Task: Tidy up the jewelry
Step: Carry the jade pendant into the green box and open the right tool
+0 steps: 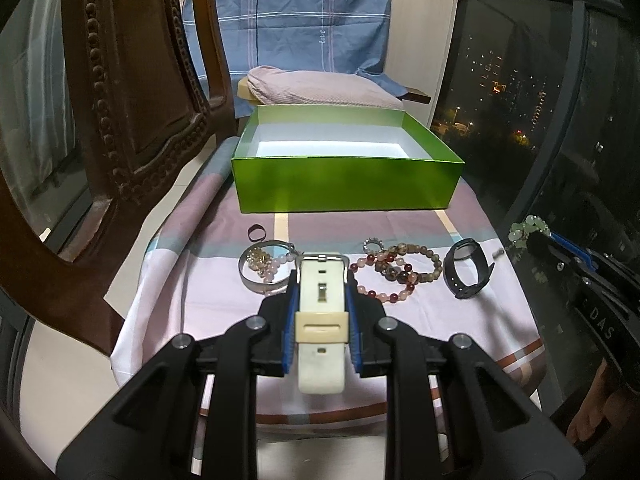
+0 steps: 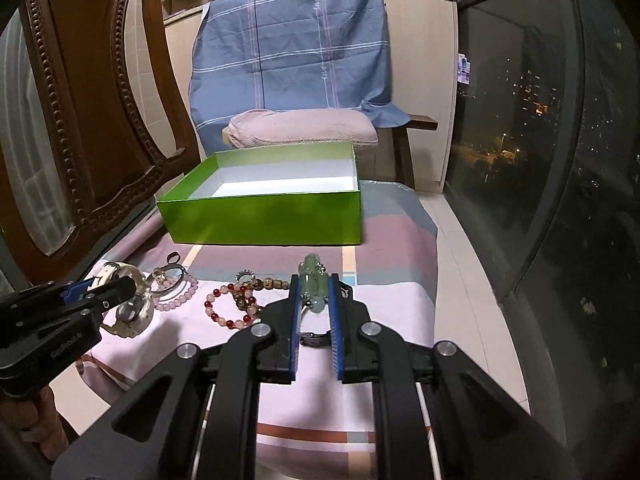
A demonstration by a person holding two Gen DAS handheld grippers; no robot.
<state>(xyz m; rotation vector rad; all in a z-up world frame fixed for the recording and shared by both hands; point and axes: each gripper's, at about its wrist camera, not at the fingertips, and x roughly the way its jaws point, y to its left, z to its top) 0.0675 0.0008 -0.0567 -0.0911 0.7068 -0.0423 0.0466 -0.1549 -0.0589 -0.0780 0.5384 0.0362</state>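
My left gripper (image 1: 322, 280) is shut on the strap of a cream watch (image 1: 320, 312), held above the patterned cloth; the right wrist view shows that gripper (image 2: 114, 290) and the watch (image 2: 128, 310) at the left. My right gripper (image 2: 316, 286) is shut on a pale green bead bracelet (image 2: 314, 282), and it appears at the right edge of the left wrist view (image 1: 534, 238) with the bracelet (image 1: 528, 226). An open green box (image 1: 344, 184) (image 2: 264, 220) stands behind, its white inside bare. On the cloth lie a silver bangle with pink beads (image 1: 264, 270), red and brown bead bracelets (image 1: 396, 272), a black watch (image 1: 468, 268) and small rings (image 1: 257, 233).
A carved wooden chair back (image 1: 132, 100) rises close at the left. Behind the box are a pink pillow (image 1: 320, 88) and a blue checked cloth (image 1: 304, 12). A dark window (image 2: 540, 140) runs along the right, with tiled floor (image 2: 464, 264) beside the cloth-covered surface (image 1: 180, 292).
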